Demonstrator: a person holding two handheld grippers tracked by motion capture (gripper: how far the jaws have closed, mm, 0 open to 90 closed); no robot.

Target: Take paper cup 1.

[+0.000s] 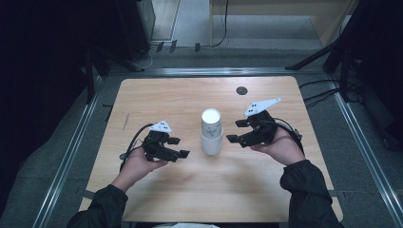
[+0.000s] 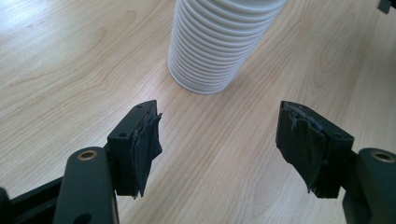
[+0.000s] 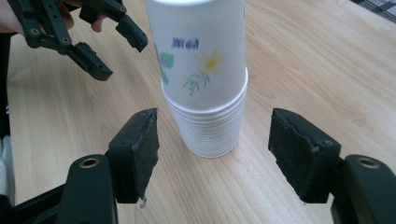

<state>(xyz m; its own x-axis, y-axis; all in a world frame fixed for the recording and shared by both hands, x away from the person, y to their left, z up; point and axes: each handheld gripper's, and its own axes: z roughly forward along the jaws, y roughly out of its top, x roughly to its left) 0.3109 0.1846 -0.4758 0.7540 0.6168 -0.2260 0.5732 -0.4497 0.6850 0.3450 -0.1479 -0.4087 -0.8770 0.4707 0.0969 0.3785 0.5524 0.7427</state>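
Here we see a stack of white paper cups (image 1: pixel 211 132) standing upright near the middle of the wooden table (image 1: pixel 157 97). The top cup (image 3: pixel 198 51) sits deeper-set inside the others and carries a small flower print; below it the many rims of the stack make a ribbed band.

The left gripper (image 1: pixel 177 147) is held low at the left of the stack, near it but not touching. In the left gripper view its 2 jaws stand apart with only bare table between them, and the foot of the stack (image 2: pixel 215 51) is ahead of them. The grey pads (image 2: pixel 148 140) on these jaws look worn and torn.

The right gripper (image 1: pixel 236 130) is at the right of the stack, also near and apart from it, with its grey three-cornered plate (image 1: pixel 261 106) on top. In the right gripper view its jaws are open too, with the stack ahead and not between the pads. In that view the left gripper (image 3: pixel 112 46) shows at the upper left, beside the stack.

A small dark round hole (image 1: pixel 242 90) lies near the far edge of the table.
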